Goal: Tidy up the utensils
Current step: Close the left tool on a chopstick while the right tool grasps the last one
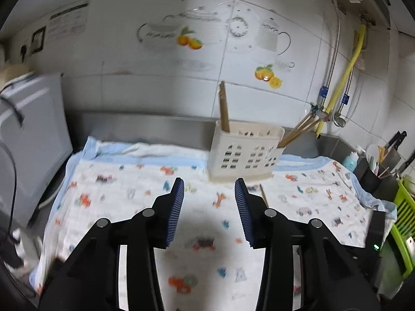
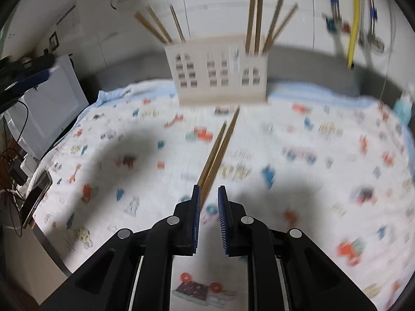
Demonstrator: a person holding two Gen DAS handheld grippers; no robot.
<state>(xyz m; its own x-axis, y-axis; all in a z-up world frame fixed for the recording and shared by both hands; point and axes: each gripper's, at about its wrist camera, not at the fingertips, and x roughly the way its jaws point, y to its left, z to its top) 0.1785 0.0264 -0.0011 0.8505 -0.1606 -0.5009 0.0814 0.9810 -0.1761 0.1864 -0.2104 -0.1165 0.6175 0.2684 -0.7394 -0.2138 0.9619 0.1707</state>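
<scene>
Surface (image 1: 145,127), steel with a raised back edge, runs along a white tiled wall (image 1: 160,88) with fruit decals. A printed cloth (image 2: 298,134), white with small coloured vehicles and a pale blue border, covers most of the surface. Grey appliance (image 1: 31,140) stands at the cloth's left end; green rack (image 1: 404,223) and a dark pot of kitchen tools (image 1: 373,178) sit off its right end. Cream utensil holder (image 2: 220,72), with window-shaped cutouts, stands upright on the far part of the cloth near the wall. Chopsticks (image 2: 255,18) stand in its right-hand compartment, more lean out of the left-hand one. A loose pair of chopsticks (image 2: 220,145) lies flat on the cloth in front of the holder, far tips just short of its base, near ends running in under the right claw. Left claw (image 1: 209,181) tilts gently downward over bare cloth, left of the loose pair, jaws parted, nothing between the blue ribbed pads (image 1: 176,207). Right claw (image 2: 208,188) pitches down more steeply, directly over the near ends of the pair; jaws stand narrowly apart, pads not pressing the sticks. Right view is motion-blurred.
</scene>
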